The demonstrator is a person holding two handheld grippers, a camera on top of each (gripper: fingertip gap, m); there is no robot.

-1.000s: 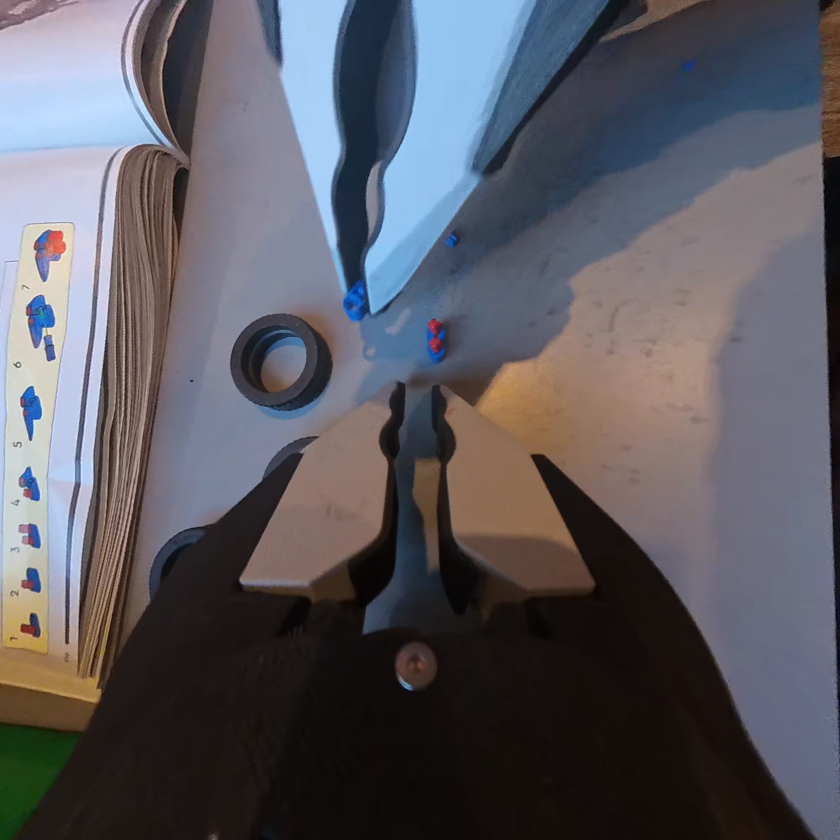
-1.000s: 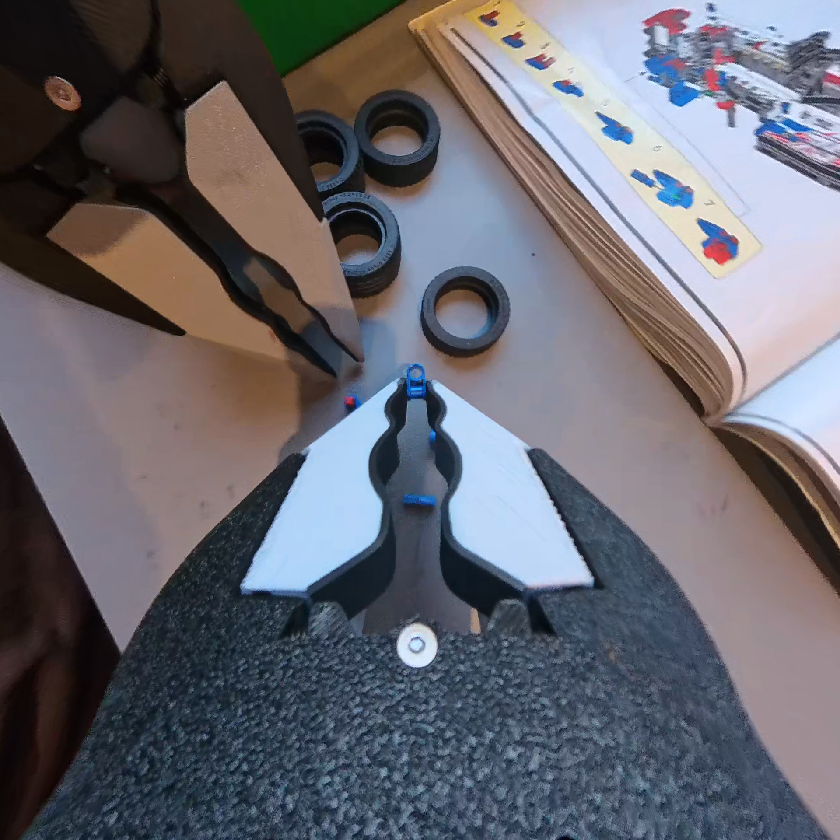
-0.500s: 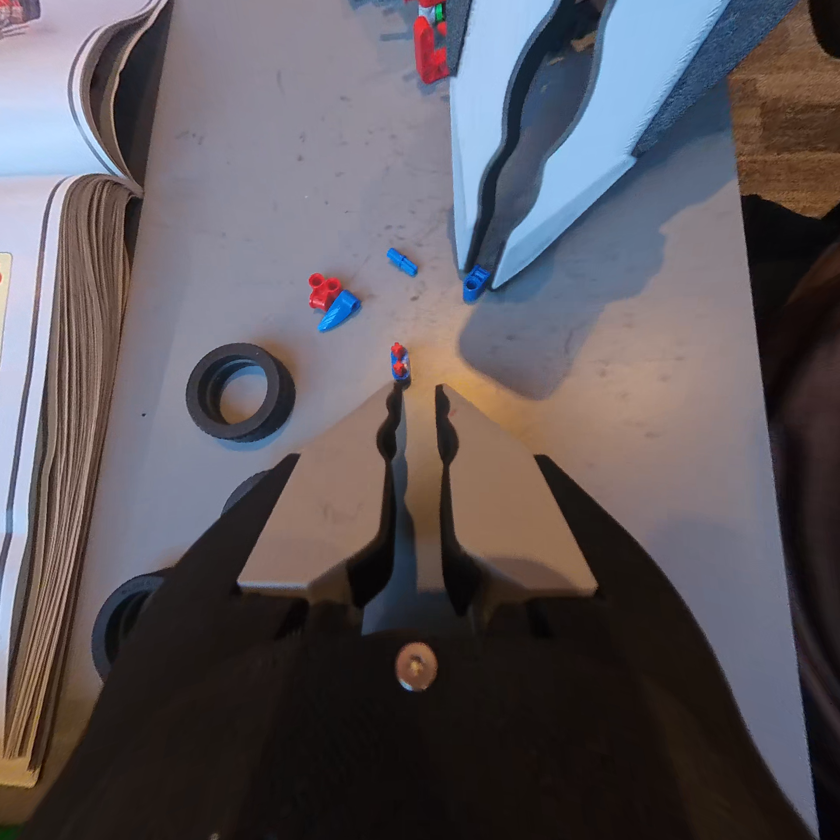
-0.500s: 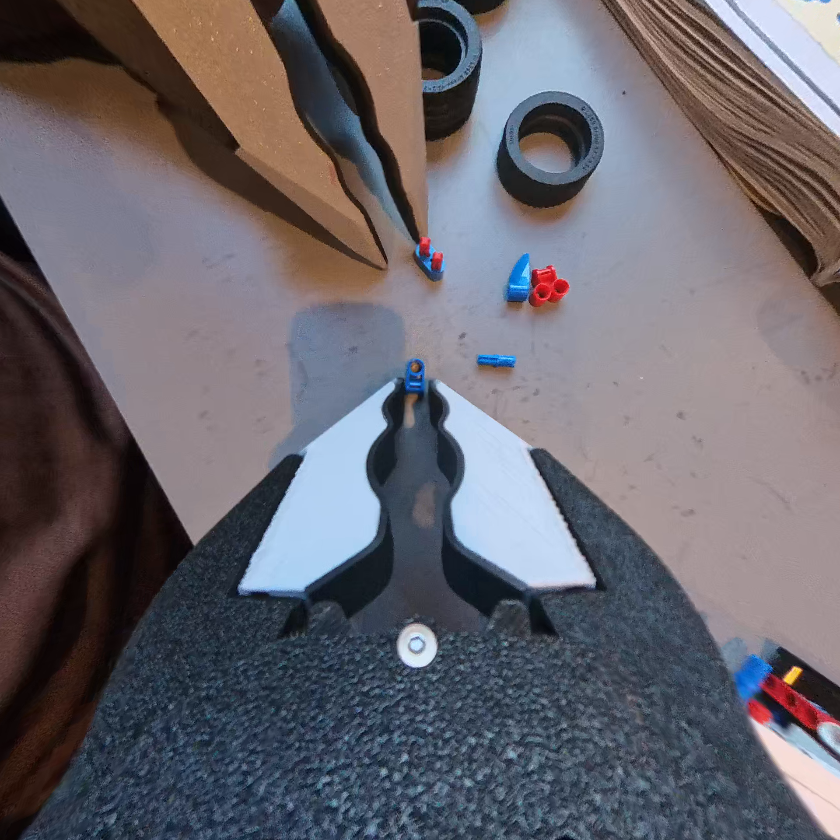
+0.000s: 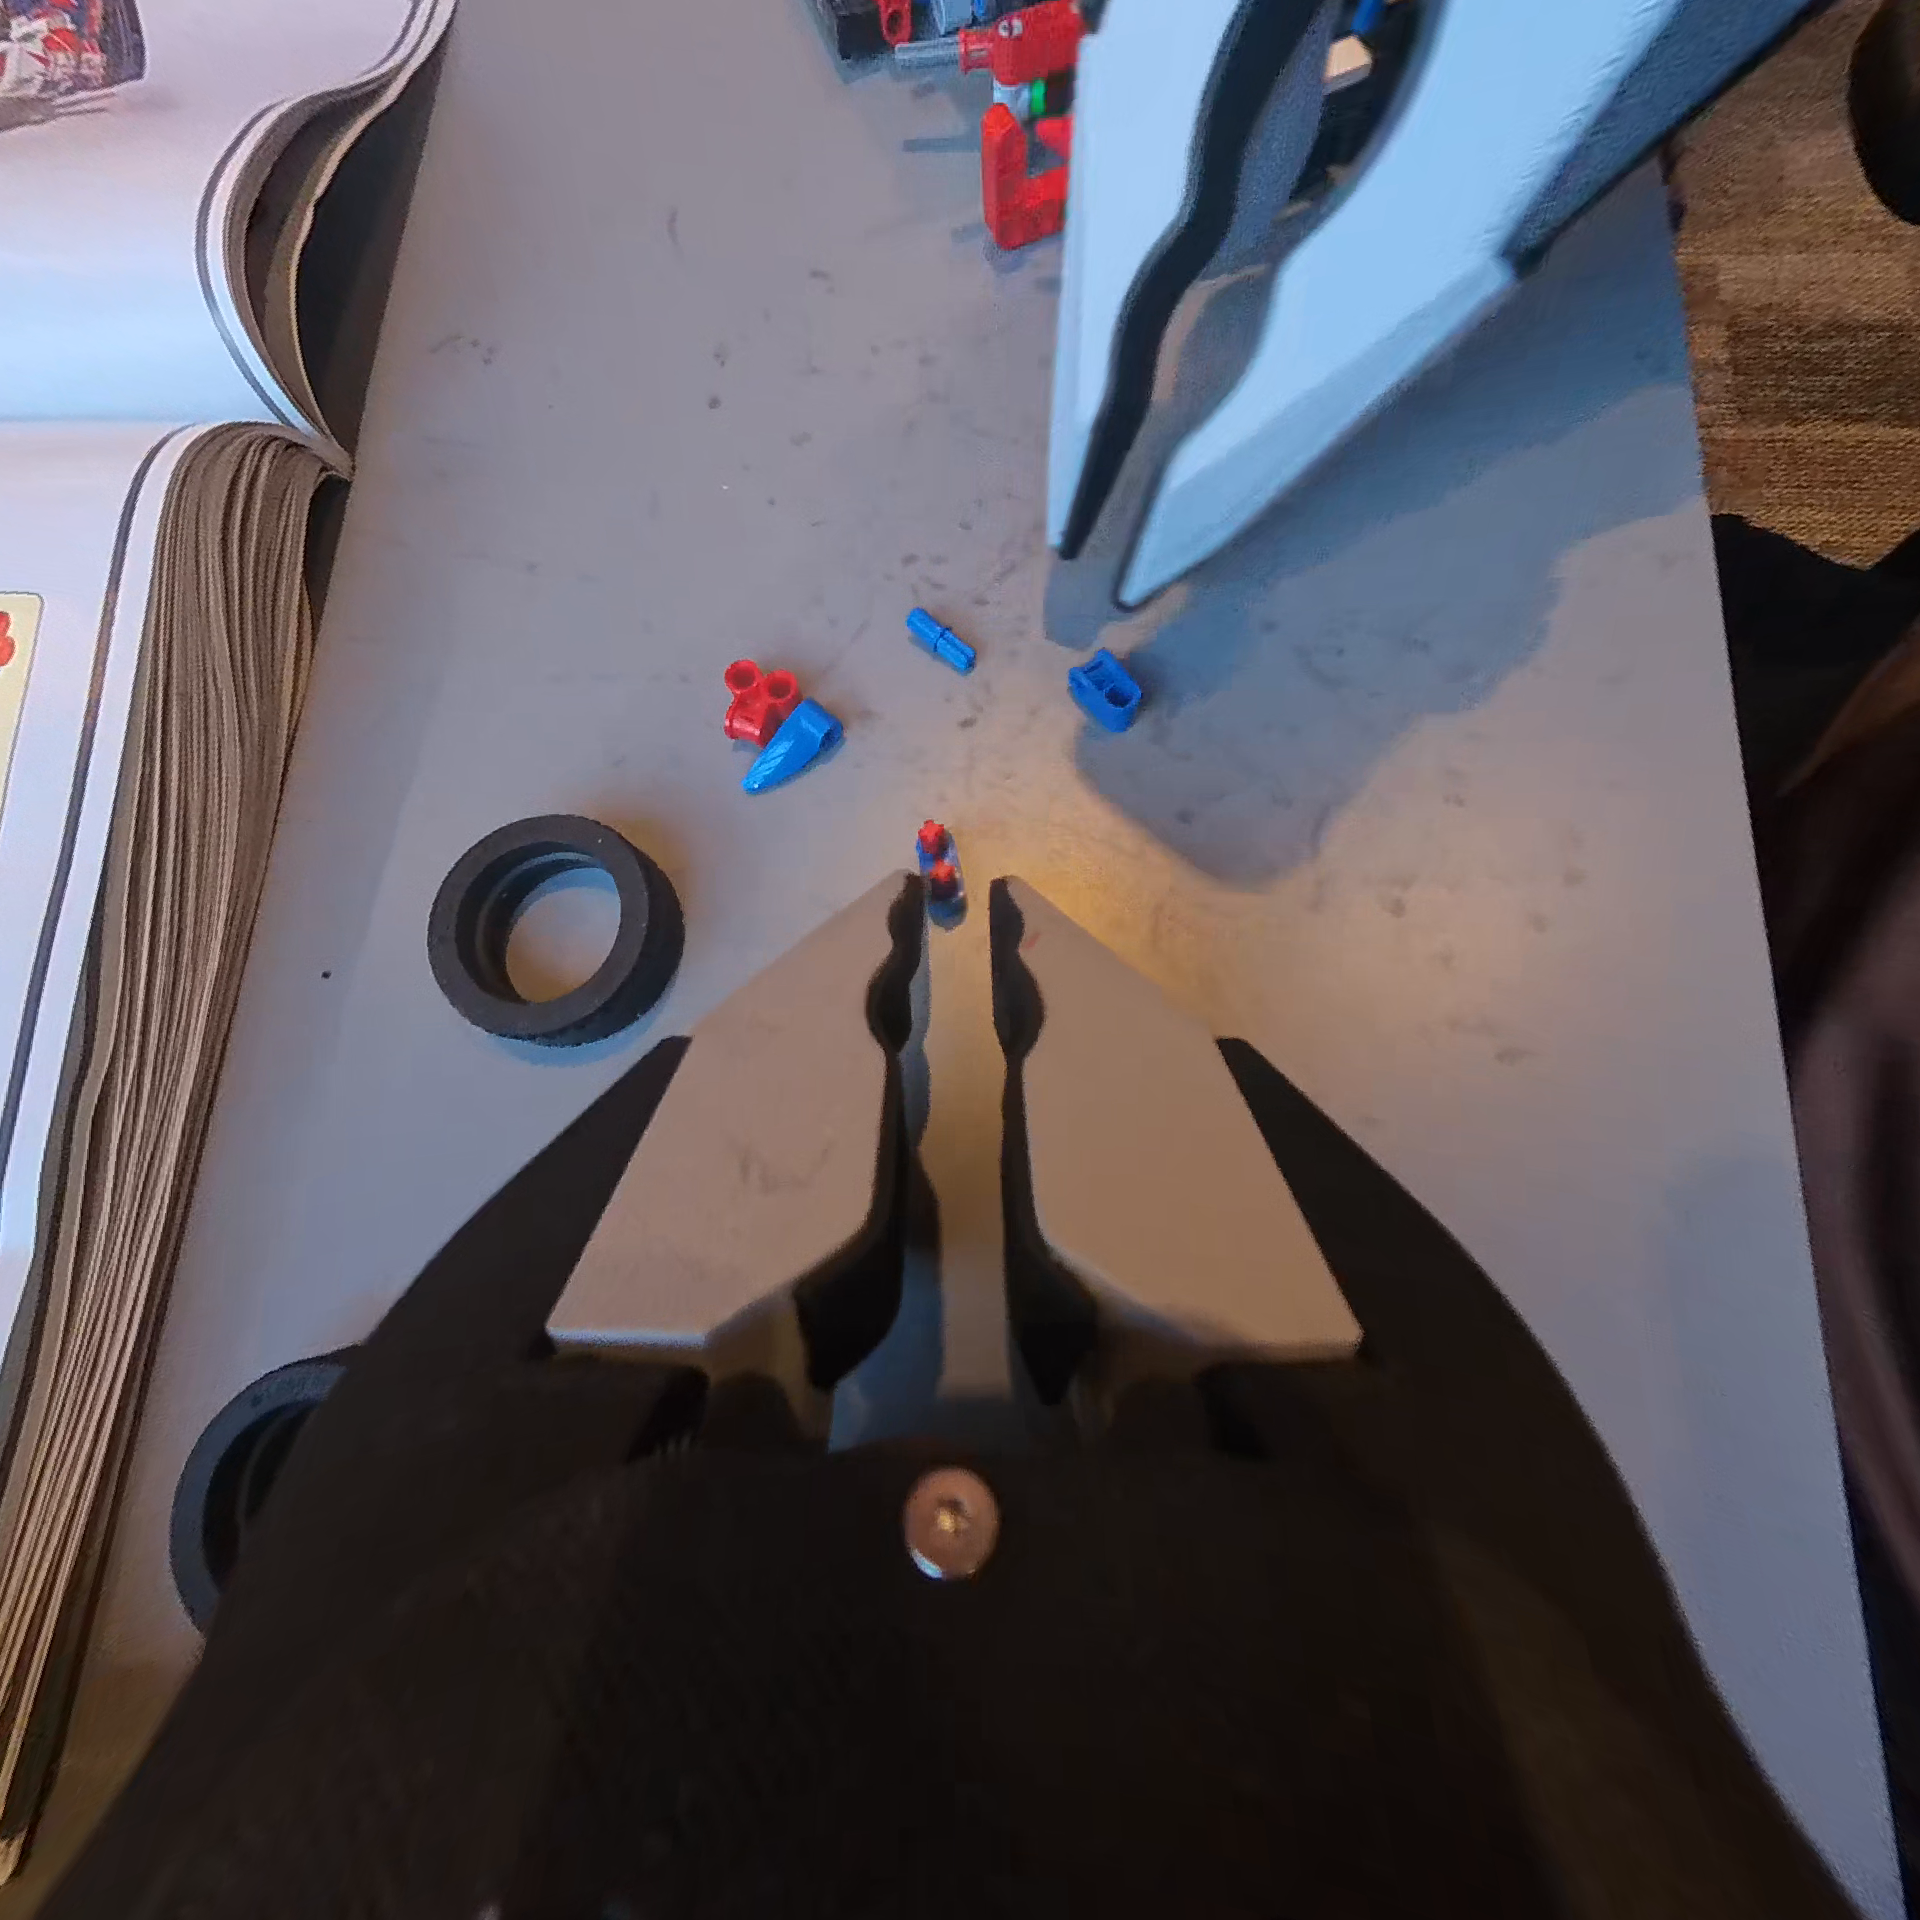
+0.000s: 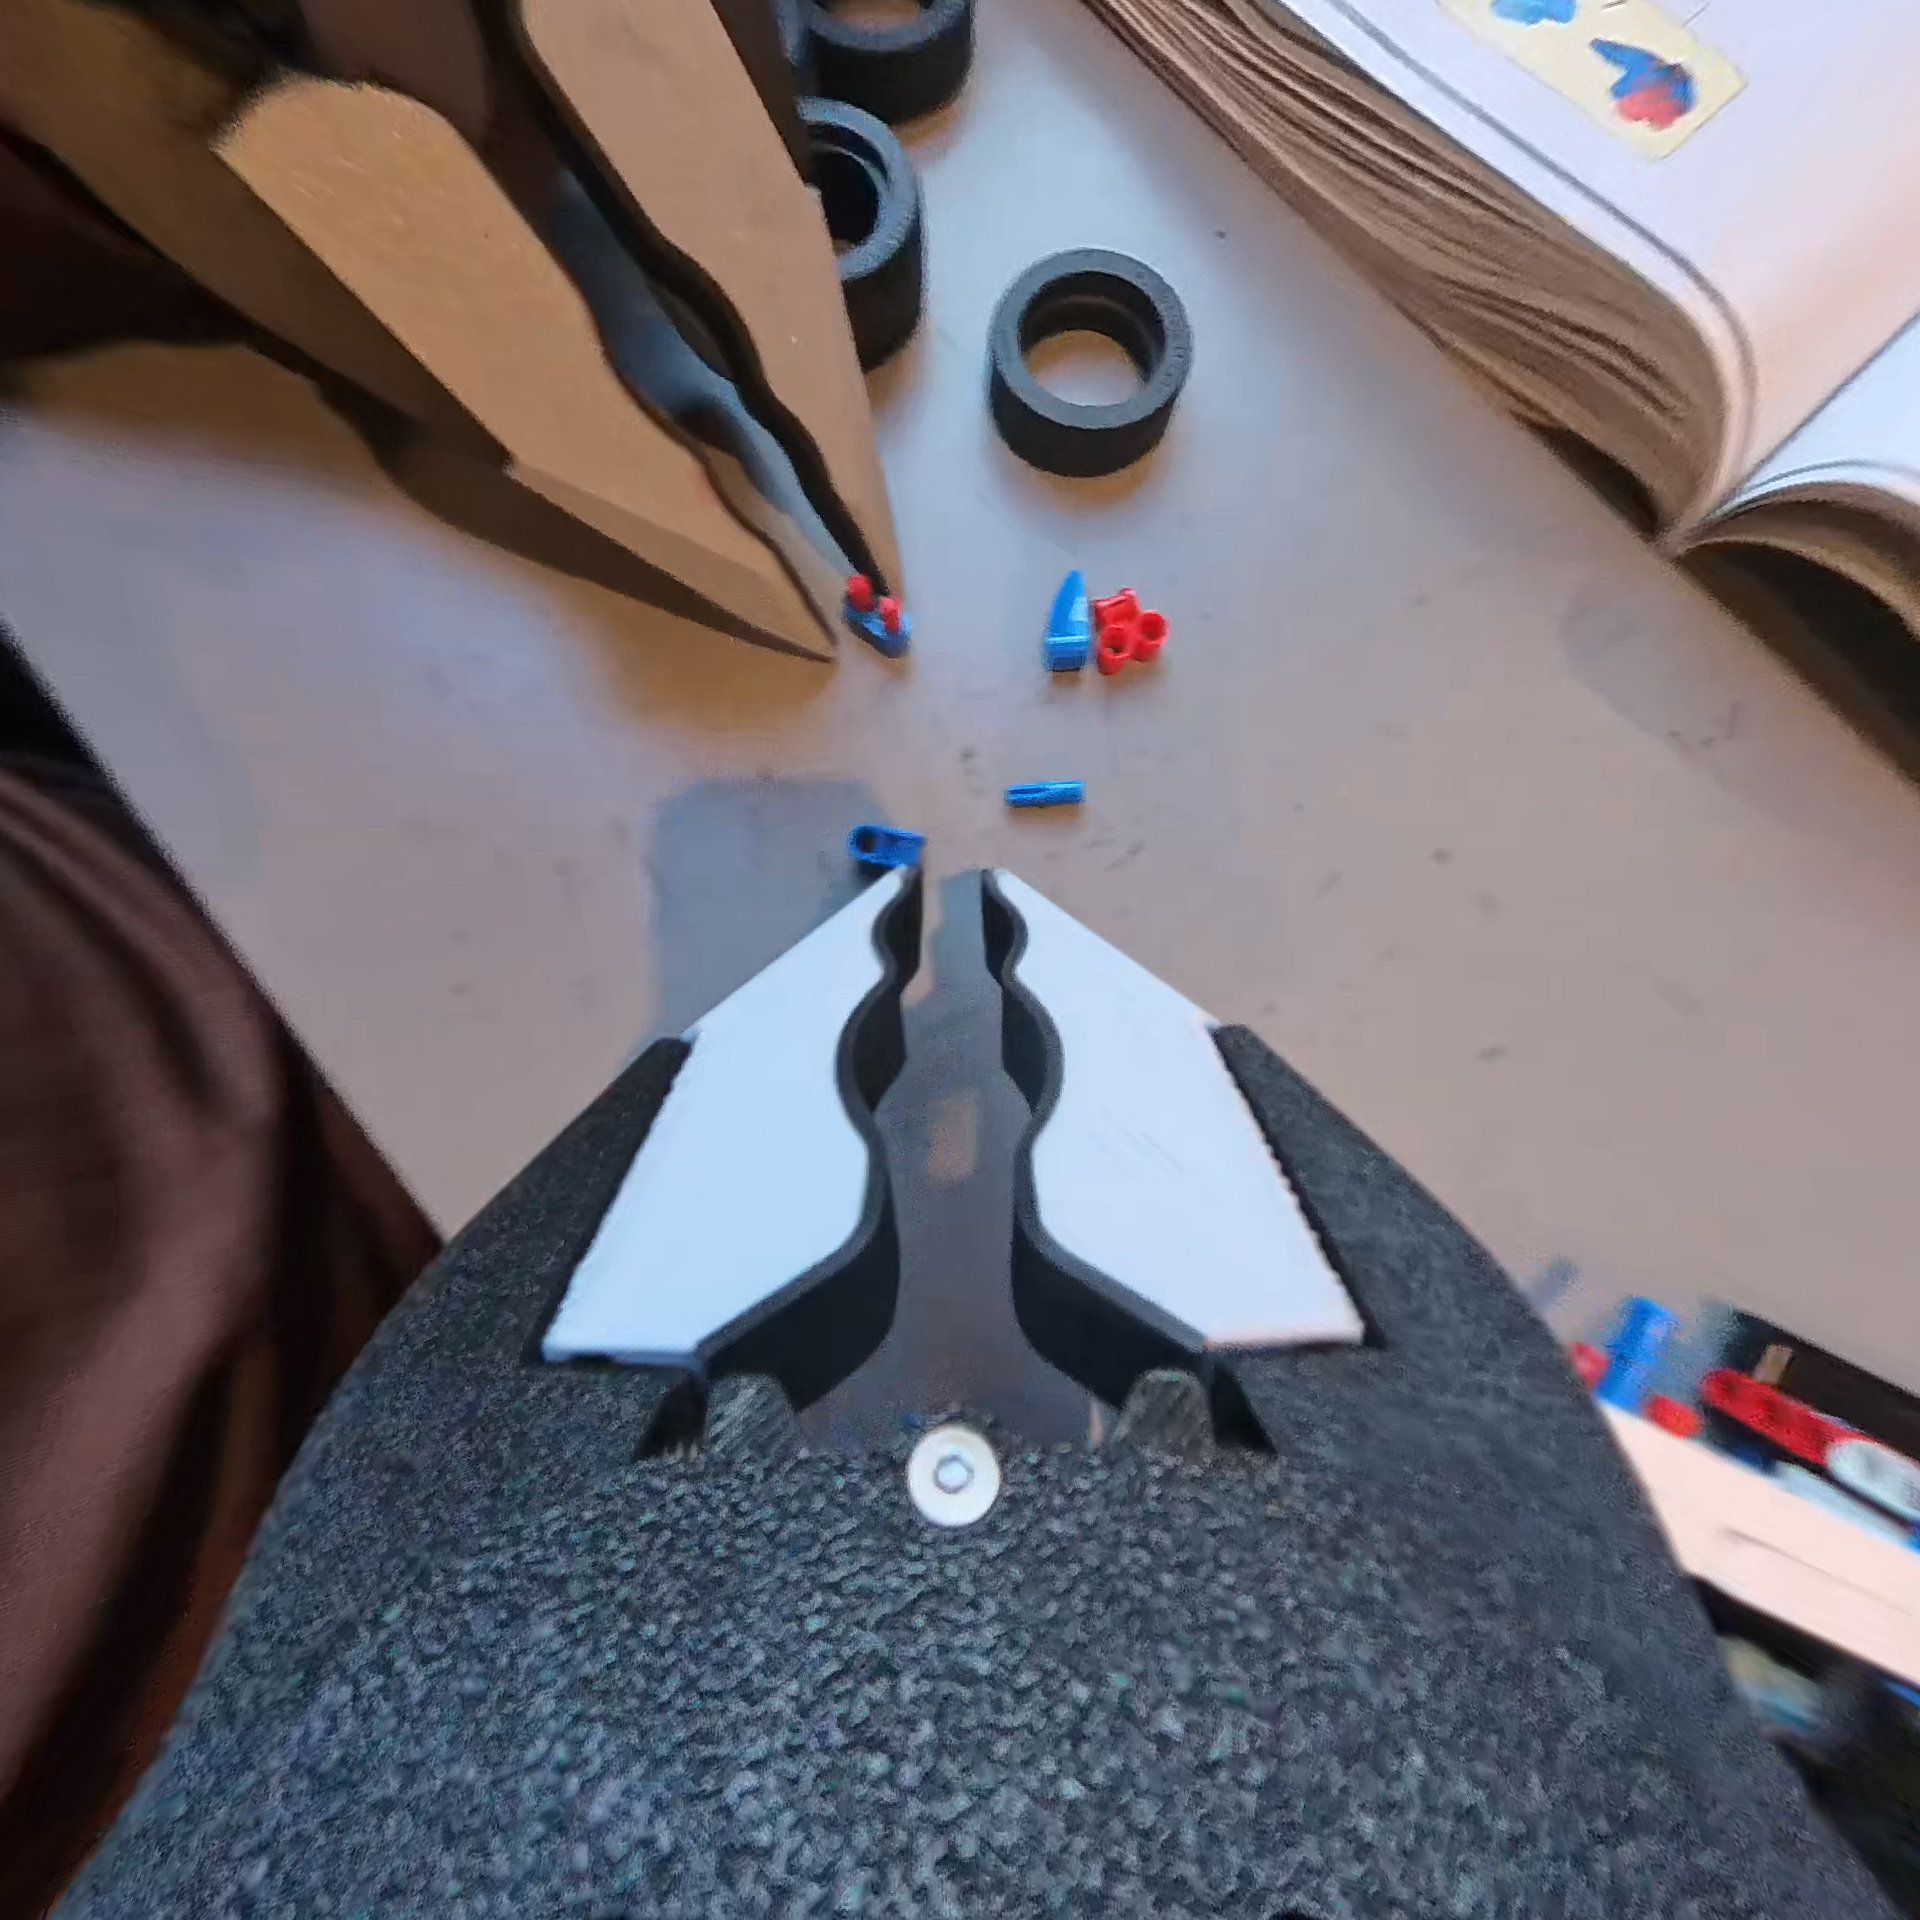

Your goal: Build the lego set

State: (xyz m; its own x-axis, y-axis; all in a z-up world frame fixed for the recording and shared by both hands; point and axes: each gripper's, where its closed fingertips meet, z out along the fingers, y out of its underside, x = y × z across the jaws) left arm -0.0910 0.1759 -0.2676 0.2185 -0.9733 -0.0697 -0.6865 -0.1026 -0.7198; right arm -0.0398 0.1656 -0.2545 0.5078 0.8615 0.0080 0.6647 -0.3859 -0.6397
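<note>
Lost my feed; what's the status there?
Left gripper open, fingers flanking blue piece with red pegs. Right gripper open, empty; blue connector lies loose at its tip. Nothing in the way.

Both cameras ride on their grippers and look forward and down along the fingers at a grey table (image 5: 1351,1143), close above it. The left wrist view faces away from the near table edge, with the open book (image 5: 156,831) on its left and the right gripper (image 5: 1101,582) entering from the top right. The right wrist view faces the opposite way, so the book (image 6: 1558,260) lies at its top right and the left gripper (image 6: 868,613) comes in from the top left. Both views share the patch beside the book: the loose tyre (image 5: 556,925) (image 6: 1089,374), the blue pin (image 5: 940,640) (image 6: 1044,795), and the red connector (image 5: 758,698) (image 6: 1130,632).
</note>
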